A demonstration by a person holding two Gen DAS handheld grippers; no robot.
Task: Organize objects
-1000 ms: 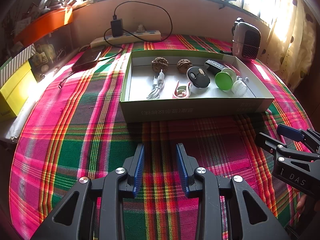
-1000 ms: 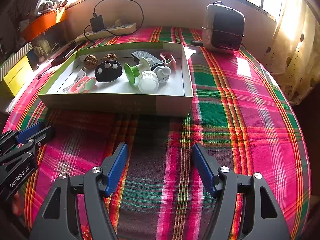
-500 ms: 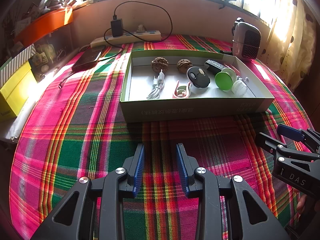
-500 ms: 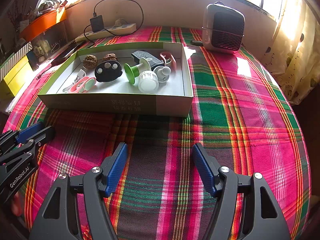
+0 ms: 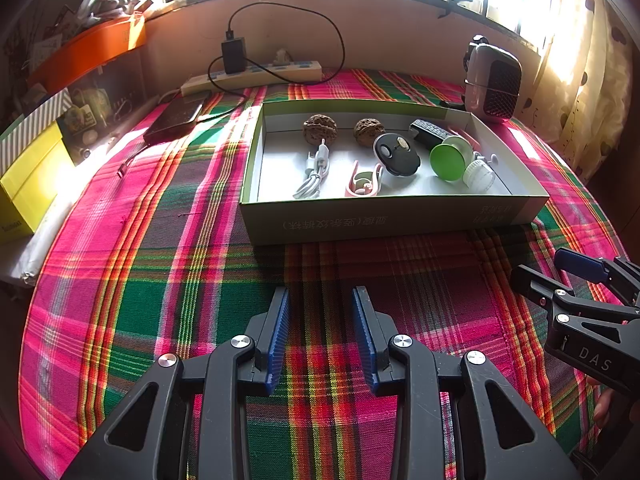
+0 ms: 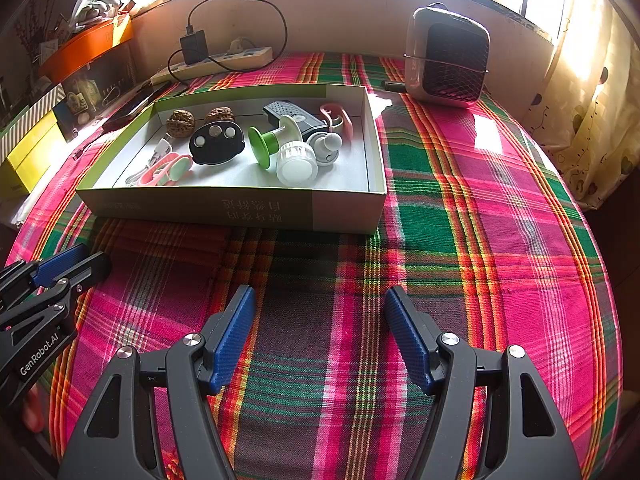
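We are holding our left gripper (image 5: 320, 316) low over the pink-and-green plaid tablecloth (image 5: 152, 264), its blue-padded fingers (image 5: 280, 332) parted by a moderate gap and gripping nothing. Our right gripper (image 6: 320, 320) is hovering just beside it over the same cloth, its fingers (image 6: 236, 332) spread wider and likewise empty.

Ahead of both grippers, the shallow green-and-white cardboard box (image 5: 392, 218) is sitting on the cloth, and the small items are lying inside it. Along the far wall we are seeing two brown wrinkled walnuts (image 5: 319, 128) side by side and a dark ribbed rectangular gadget (image 5: 430, 133). Nearer the front wall are lying a coiled white cable (image 5: 314, 172), a pink clip (image 5: 364, 184), a black oval device with round buttons (image 5: 396, 154), a green plastic spool (image 5: 450, 159) and a white ribbed cap (image 5: 478, 172), the last two touching.

Beyond the box, a small grey heater with a dark mesh front (image 6: 448, 56) is standing near the wall, well apart from a white power strip (image 5: 256, 74) with a black charger plugged in.
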